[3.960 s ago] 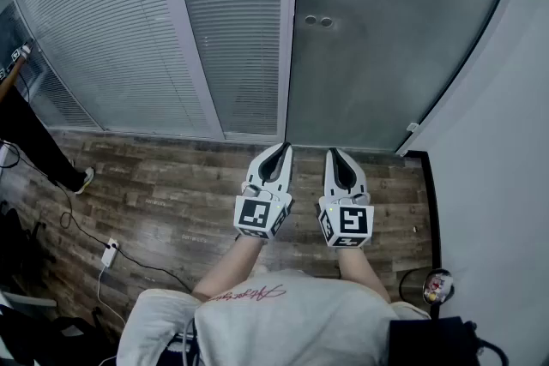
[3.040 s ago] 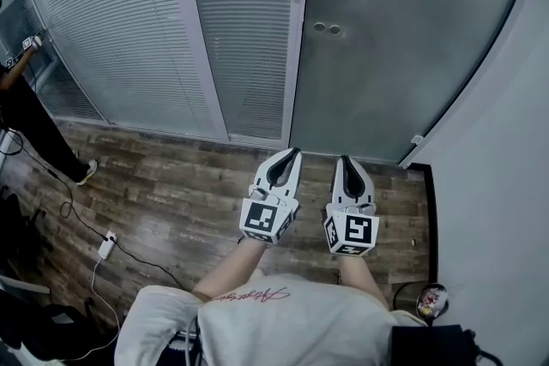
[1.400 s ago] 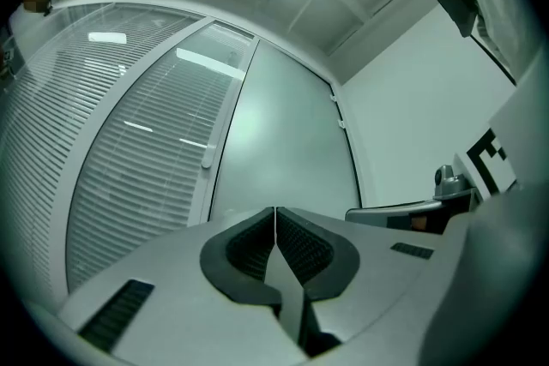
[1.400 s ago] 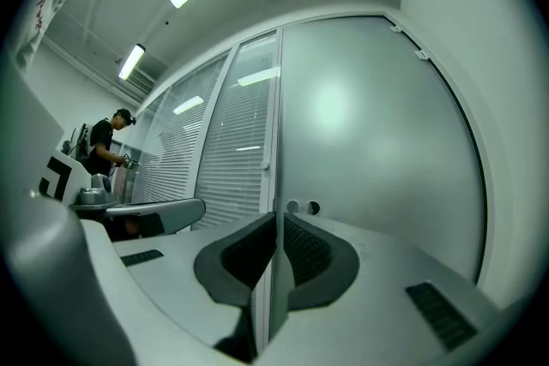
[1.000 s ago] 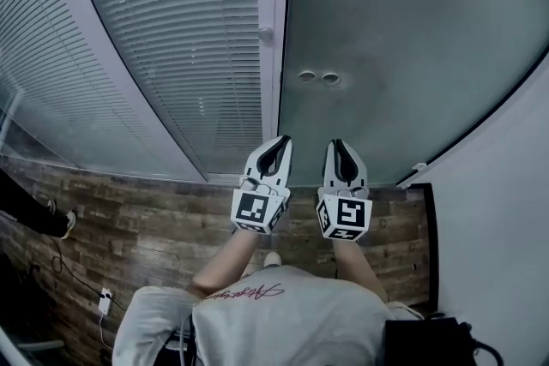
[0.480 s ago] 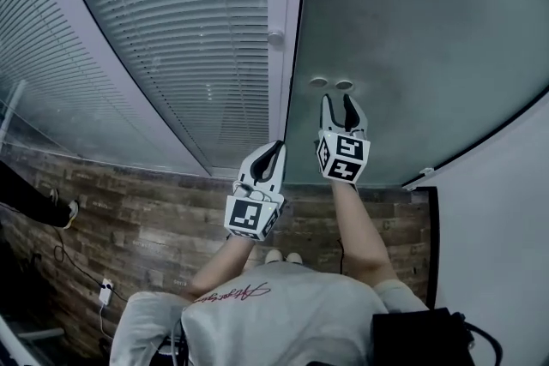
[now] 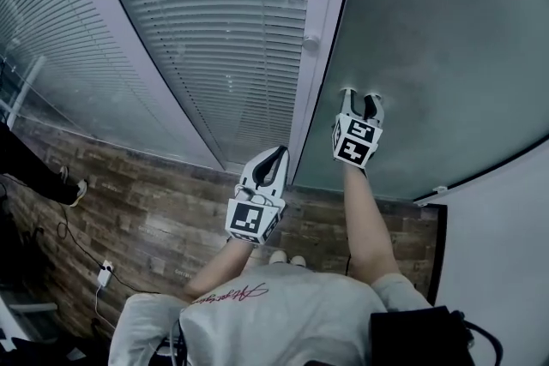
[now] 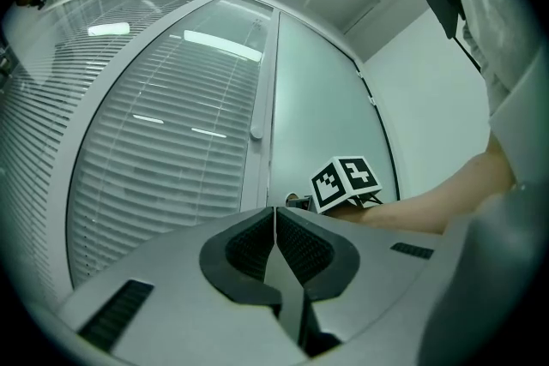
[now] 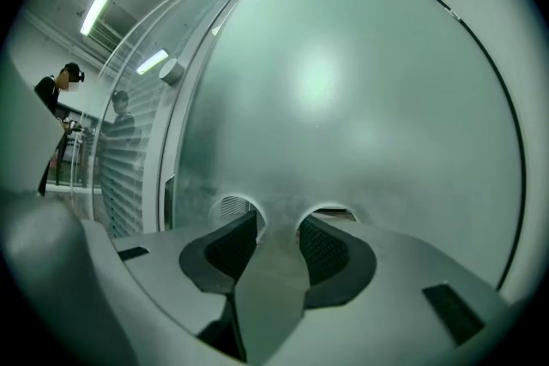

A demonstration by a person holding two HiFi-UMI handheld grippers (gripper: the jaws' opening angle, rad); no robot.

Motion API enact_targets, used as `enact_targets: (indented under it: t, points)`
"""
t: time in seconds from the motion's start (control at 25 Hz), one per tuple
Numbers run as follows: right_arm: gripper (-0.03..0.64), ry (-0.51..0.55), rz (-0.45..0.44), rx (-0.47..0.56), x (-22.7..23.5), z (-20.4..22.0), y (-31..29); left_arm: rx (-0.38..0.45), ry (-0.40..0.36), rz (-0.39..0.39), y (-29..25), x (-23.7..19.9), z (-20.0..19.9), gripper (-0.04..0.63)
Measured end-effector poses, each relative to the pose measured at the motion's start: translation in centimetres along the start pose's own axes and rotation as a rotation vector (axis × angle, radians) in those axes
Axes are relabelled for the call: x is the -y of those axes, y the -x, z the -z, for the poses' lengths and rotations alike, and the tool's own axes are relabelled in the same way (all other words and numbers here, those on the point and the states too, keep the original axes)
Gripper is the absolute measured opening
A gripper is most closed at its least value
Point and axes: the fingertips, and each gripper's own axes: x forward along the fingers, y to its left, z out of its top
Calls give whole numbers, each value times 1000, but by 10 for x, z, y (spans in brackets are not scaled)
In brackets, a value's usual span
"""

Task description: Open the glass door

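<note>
The frosted glass door (image 7: 446,47) fills the upper right of the head view. My right gripper (image 7: 361,101) is stretched out to it, and its fingers cover the door's two round holes. In the right gripper view the right gripper (image 9: 277,223) is open. Its fingertips (image 9: 251,221) reach the left hole (image 9: 230,206) and the right hole (image 9: 333,213), with the glass strip between the holes lying between the jaws. I cannot tell whether the pads touch the glass. My left gripper (image 7: 273,157) hangs lower by the door frame (image 7: 322,56), shut and empty (image 8: 274,214).
A glass partition with blinds (image 7: 214,30) runs left of the frame, which carries a small round knob (image 7: 310,41). Wooden floor (image 7: 146,201) lies below, with a cable and adapter (image 7: 105,270). A white wall (image 7: 506,253) stands at the right. Two people (image 9: 56,116) stand beyond the glass.
I have come closer to the door. My right gripper reached forward to the two holes and went from shut to open. The left gripper stayed low and shut.
</note>
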Motion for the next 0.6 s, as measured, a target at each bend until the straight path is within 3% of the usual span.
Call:
enact_targets:
  t: [0.6]
  points:
    - [137, -59, 68, 40, 4, 2, 12, 14, -26, -21, 25, -20, 1, 17]
